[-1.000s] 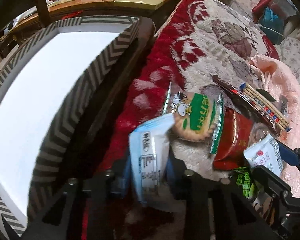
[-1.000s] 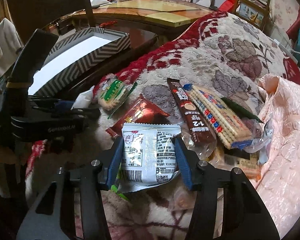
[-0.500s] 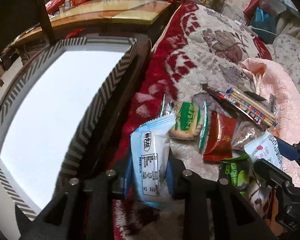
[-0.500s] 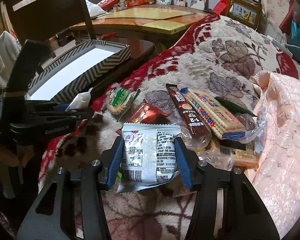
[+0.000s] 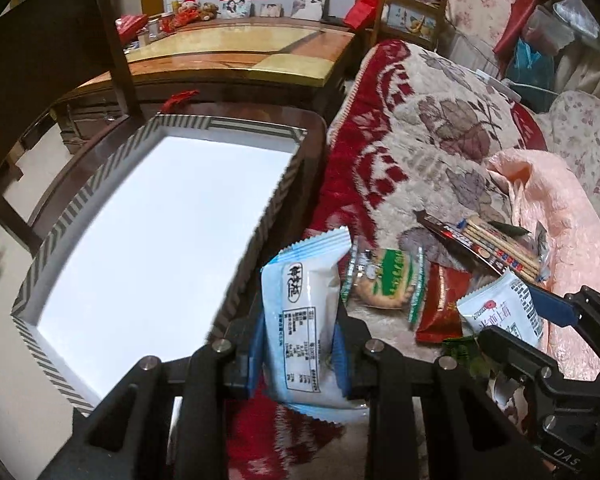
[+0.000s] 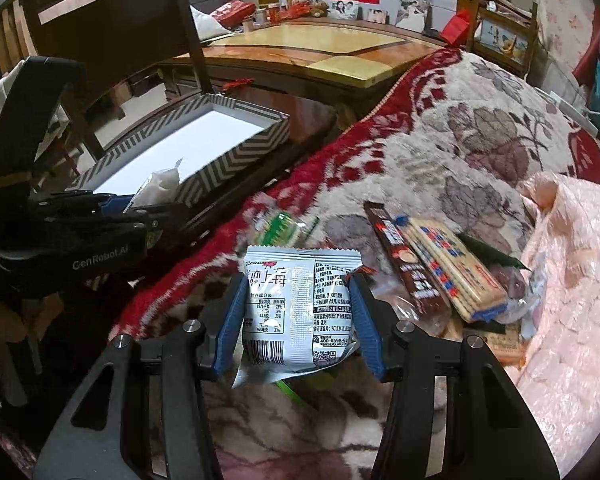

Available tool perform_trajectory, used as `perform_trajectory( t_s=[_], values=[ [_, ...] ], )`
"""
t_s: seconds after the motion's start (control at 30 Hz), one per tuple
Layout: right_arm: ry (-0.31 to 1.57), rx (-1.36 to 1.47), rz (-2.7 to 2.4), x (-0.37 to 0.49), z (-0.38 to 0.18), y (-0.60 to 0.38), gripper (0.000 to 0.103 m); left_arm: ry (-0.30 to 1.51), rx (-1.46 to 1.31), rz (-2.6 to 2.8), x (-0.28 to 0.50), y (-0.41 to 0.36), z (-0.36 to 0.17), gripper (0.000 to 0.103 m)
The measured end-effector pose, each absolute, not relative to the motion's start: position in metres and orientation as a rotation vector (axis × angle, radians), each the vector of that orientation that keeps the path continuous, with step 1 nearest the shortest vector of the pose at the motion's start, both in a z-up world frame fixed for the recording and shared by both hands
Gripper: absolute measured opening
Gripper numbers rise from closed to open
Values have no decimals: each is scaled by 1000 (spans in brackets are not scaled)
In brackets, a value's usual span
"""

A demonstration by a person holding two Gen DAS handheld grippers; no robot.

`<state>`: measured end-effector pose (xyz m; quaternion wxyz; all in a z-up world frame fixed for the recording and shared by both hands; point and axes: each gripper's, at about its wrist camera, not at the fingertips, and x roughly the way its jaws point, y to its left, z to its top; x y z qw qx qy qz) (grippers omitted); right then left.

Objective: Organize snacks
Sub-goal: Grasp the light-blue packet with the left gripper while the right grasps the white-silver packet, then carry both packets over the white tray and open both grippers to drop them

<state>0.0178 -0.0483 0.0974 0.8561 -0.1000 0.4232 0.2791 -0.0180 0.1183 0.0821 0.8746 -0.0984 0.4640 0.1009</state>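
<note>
Left tongs (image 5: 300, 344) clamp a pale-blue packet (image 5: 300, 320); right tongs (image 6: 298, 320) clamp a white packet (image 6: 296, 312), both apparently angled downward.

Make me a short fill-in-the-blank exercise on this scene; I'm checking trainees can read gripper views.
1. The left gripper is shut on a white and ____ packet.
2. The striped box holds ____ snacks.
3. The right gripper clamps a white packet whose printed ____ faces the camera.

Missing words: blue; no; barcode
</note>
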Motion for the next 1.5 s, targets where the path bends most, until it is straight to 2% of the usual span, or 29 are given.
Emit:
perform_trajectory(
  t_s=[0.43, 0.97, 1.5],
  values=[
    [893, -258, 675, 23, 103, 7, 50, 965, -257, 309, -31, 168, 82, 31],
    [890, -274, 804, 51, 108, 98, 51, 981, -330, 493, -38, 268, 73, 31],
    [938, -283, 860, 80, 86, 165, 50, 1056, -371, 534, -31, 296, 43, 31]
  ],
)
